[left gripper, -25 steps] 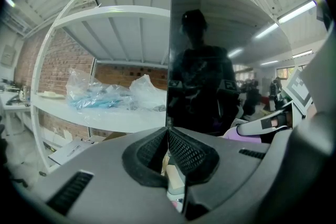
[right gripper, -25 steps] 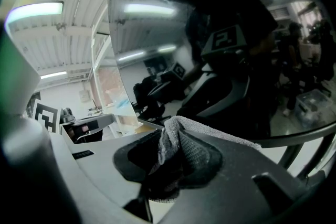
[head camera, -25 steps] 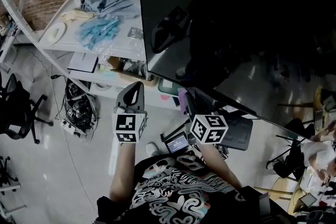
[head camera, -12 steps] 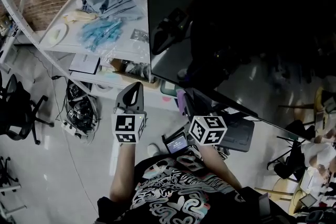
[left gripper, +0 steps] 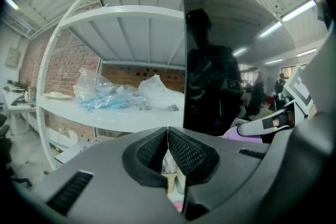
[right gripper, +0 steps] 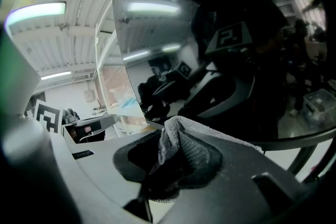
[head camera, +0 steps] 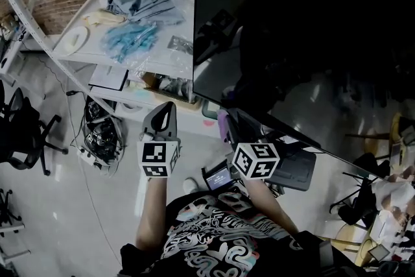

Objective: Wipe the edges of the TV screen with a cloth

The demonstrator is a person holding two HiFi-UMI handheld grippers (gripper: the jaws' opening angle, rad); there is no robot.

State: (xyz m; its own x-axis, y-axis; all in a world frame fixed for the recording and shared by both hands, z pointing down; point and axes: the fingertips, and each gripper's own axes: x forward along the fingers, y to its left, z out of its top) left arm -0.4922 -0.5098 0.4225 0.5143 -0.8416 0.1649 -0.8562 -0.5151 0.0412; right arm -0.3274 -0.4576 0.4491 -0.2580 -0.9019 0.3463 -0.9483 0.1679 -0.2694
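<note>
The TV screen (head camera: 311, 42) is a big dark glossy panel filling the upper right of the head view, its lower left corner near the shelf. My right gripper (head camera: 228, 124) is just below the TV's bottom edge, near that corner, shut on a pale greyish-purple cloth (head camera: 224, 120). In the right gripper view the cloth (right gripper: 181, 136) bunches between the pads in front of the TV (right gripper: 210, 34), and the right gripper (right gripper: 169, 150) is reflected in it. My left gripper (head camera: 167, 108) is left of the TV, shut and empty. The left gripper (left gripper: 168, 136) faces the TV's left edge (left gripper: 185, 60).
A white shelf unit (head camera: 78, 58) with several plastic bags (head camera: 130, 36) stands left of the TV. Cables and a power strip (head camera: 97, 136) lie on the floor under it. A black office chair (head camera: 19, 126) is at the far left. A small lit device (head camera: 218, 176) sits below the grippers.
In the head view the TV's left edge and the shelf have shifted to the right. Both grippers sit at about the same places, with the cloth still held.
</note>
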